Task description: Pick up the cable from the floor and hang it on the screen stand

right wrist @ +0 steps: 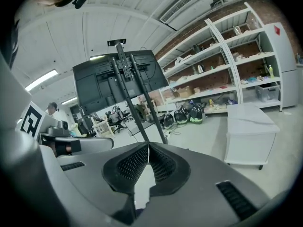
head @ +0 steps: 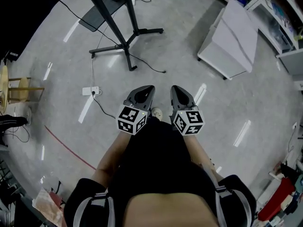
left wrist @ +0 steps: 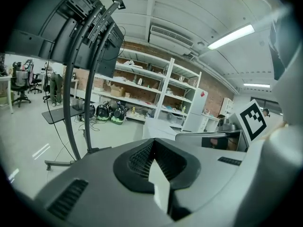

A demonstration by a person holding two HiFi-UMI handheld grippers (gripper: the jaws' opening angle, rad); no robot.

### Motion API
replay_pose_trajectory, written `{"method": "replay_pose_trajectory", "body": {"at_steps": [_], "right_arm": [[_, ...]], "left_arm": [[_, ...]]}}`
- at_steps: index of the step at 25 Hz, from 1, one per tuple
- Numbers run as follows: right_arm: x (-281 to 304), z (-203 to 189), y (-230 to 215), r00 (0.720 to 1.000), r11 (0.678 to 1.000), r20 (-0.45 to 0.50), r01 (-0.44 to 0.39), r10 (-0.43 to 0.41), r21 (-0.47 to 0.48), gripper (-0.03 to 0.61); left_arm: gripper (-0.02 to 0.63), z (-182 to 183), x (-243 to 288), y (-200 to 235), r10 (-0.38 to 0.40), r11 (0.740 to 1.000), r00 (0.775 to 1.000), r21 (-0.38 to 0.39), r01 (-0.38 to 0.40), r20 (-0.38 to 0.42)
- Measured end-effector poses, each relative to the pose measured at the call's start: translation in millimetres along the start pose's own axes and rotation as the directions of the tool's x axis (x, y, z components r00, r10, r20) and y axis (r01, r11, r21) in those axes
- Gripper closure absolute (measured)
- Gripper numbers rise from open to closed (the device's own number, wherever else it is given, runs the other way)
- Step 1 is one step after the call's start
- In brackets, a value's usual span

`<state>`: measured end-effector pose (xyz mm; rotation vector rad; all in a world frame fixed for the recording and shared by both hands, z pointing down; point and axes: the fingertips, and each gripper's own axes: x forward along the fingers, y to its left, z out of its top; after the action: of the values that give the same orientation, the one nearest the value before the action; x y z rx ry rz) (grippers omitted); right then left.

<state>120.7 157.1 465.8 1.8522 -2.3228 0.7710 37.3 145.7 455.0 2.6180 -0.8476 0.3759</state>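
A thin black cable (head: 147,65) lies on the grey floor and runs from the base of the black screen stand (head: 124,40) to a loose end further right. Both grippers are held close in front of the person's body, well short of the cable and above the floor. My left gripper (head: 147,89) is shut with nothing in it, and so is my right gripper (head: 175,89). In the left gripper view the jaws (left wrist: 152,144) meet, with the stand's poles (left wrist: 70,103) to the left. The right gripper view shows closed jaws (right wrist: 148,146) and the stand's screen (right wrist: 116,82) from behind.
A white power strip (head: 91,91) with another black cable lies left of the grippers. A white cabinet (head: 232,37) stands at the right, and shelves (right wrist: 222,65) line the far wall. At the left edge is a wooden stool (head: 14,91). A red line (head: 66,145) crosses the floor.
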Motion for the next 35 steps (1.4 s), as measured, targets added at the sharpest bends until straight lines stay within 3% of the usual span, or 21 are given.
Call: {"method": "replay_pose_trajectory", "body": {"at_steps": [6, 21, 29, 35], "right_arm": [[14, -5, -16, 0.999, 0.999, -0.031, 0.043, -0.042, 0.033, 0.554], [105, 55, -45, 0.994, 0.993, -0.006, 0.11, -0.11, 0.053, 0.554], [146, 70, -55, 0.991, 0.991, -0.04, 0.131, -0.13, 0.011, 0.554], [160, 74, -78, 0.979, 0.979, -0.036, 0.199, -0.198, 0.031, 0.554]], "left_arm": [[0.611, 0, 24, 12, -0.036, 0.999, 0.999, -0.017, 0.035, -0.036], [0.611, 52, 93, 89, -0.127, 0.992, 0.988, 0.011, 0.128, -0.083], [0.611, 55, 134, 124, -0.227, 0.973, 0.962, 0.018, 0.232, -0.153], [0.611, 59, 167, 136, -0.302, 0.947, 0.936, 0.053, 0.316, -0.182]]}}
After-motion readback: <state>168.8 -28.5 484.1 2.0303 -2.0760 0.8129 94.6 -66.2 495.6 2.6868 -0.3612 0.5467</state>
